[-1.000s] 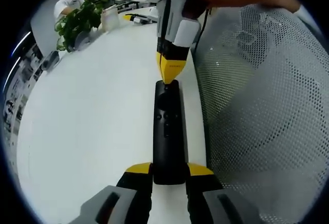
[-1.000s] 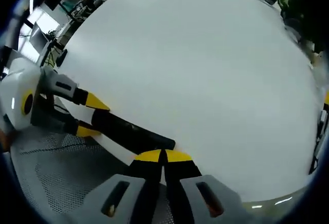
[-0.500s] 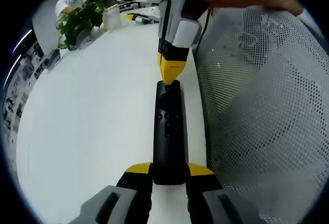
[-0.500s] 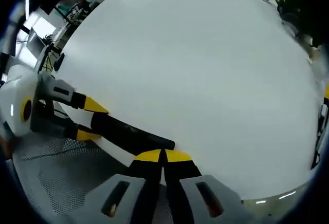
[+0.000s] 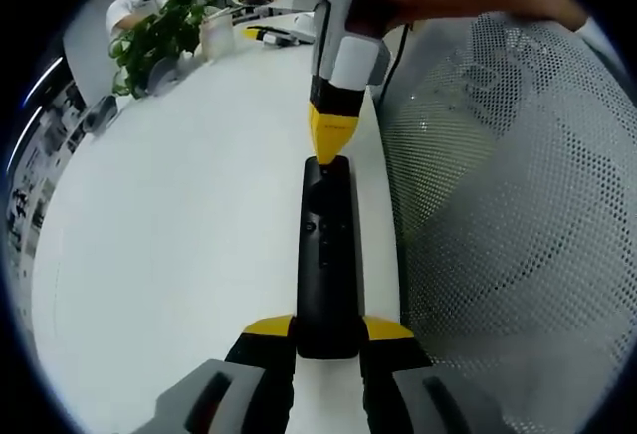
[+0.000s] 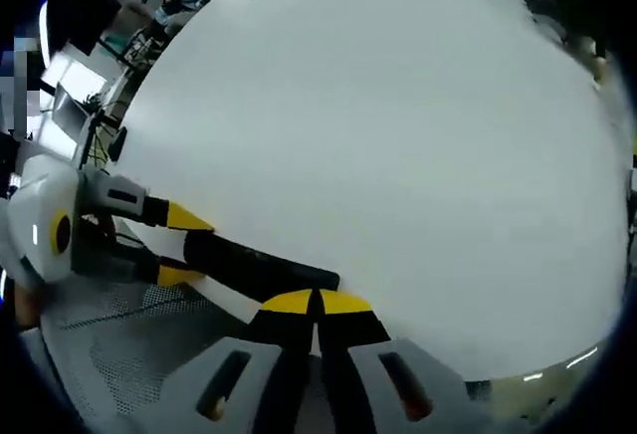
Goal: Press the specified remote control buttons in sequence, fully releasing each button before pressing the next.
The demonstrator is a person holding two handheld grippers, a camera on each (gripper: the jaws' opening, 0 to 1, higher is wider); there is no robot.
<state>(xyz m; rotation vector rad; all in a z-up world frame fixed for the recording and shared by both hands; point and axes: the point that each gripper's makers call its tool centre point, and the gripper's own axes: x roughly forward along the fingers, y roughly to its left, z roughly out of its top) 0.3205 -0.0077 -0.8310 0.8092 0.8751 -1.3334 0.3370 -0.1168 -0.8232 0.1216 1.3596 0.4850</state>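
Black remote (image 5: 326, 255) lies along the white table's (image 5: 179, 245) edge, near end clamped between left gripper (image 5: 327, 329) jaws. Right gripper (image 5: 329, 151), jaws closed together and empty, tip touching remote's far end. Mesh chair (image 5: 508, 205) beside.

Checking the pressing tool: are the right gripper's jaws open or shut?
Shut: in the right gripper view the right gripper shows its yellow tips meeting with no gap, at the end of the black remote.

Broad white glossy tabletop (image 5: 179, 215) underfoot of everything, evenly lit. Alongside its edge, pale grey perforated mesh surface (image 5: 508, 205). At far end, leafy green potted plant (image 5: 159, 36) beside white container (image 5: 214, 36). Beyond table, dim cluttered office shelving (image 6: 100, 106).
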